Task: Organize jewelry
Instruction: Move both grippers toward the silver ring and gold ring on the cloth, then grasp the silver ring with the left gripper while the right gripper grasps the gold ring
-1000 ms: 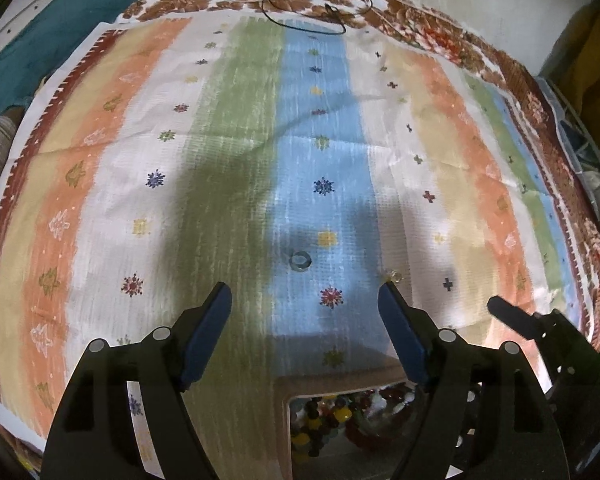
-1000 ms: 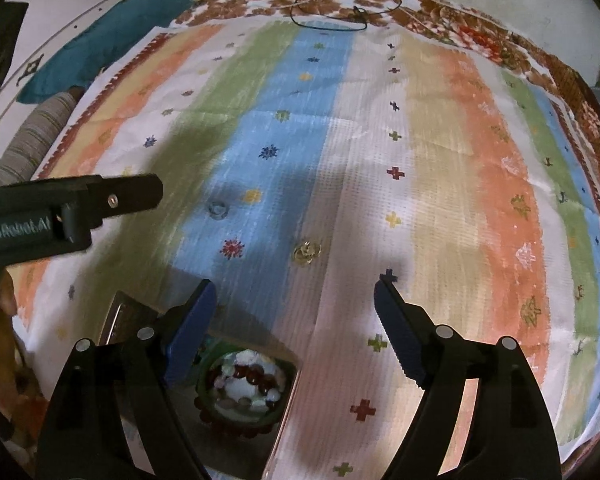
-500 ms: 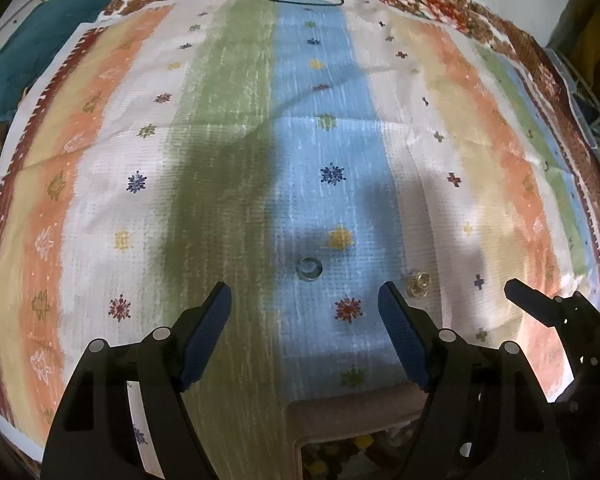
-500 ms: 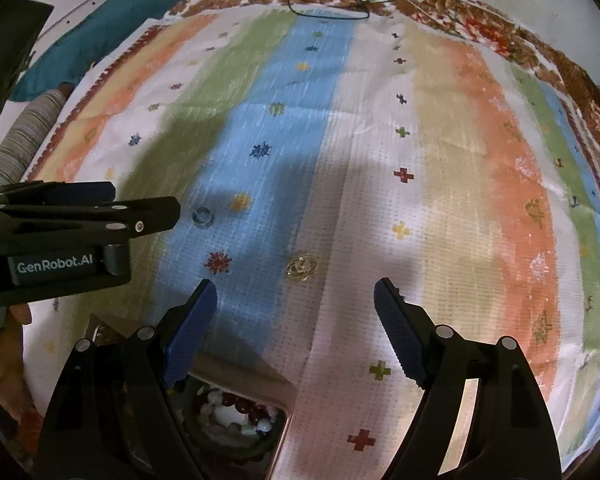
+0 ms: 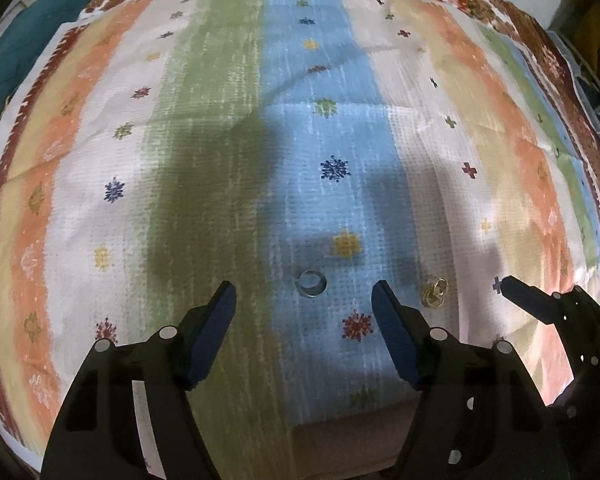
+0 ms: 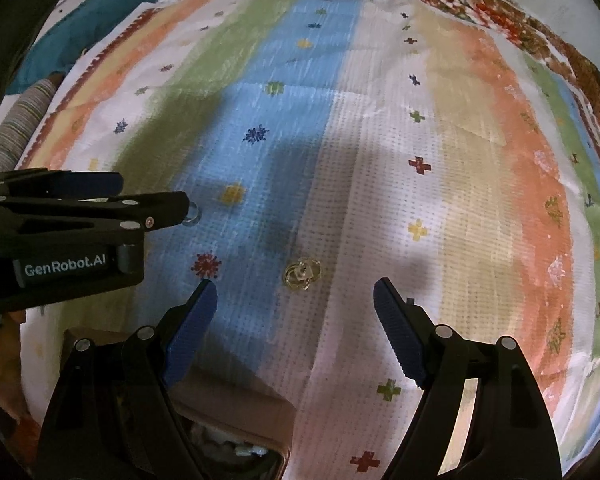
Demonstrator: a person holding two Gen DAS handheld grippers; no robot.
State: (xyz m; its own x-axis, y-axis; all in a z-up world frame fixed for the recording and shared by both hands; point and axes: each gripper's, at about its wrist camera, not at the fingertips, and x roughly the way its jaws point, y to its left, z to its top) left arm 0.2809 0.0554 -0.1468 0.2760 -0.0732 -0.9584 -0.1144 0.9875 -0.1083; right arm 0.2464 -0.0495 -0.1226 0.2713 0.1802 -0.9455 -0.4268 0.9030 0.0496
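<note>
Both grippers have advanced over the striped cloth [image 5: 204, 128]. Your left gripper [image 5: 304, 300] stands wide open, the silver ring [image 5: 311, 282] flat between its tips. Your right gripper [image 6: 294, 292], jaws wide, frames the gold earring cluster [image 6: 302, 273], long axis running left-right.

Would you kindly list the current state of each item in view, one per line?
Left claw: open, empty, lined up with the silver ring.
Right claw: open, empty, lined up with the gold piece.
Silver ring: lying flat on the blue stripe, untouched.
Gold piece: lying on the cloth, untouched.
Jewelry box: open; only its near edge shows, contents mostly hidden.
Striped cloth: spread flat, lightly creased.
</note>
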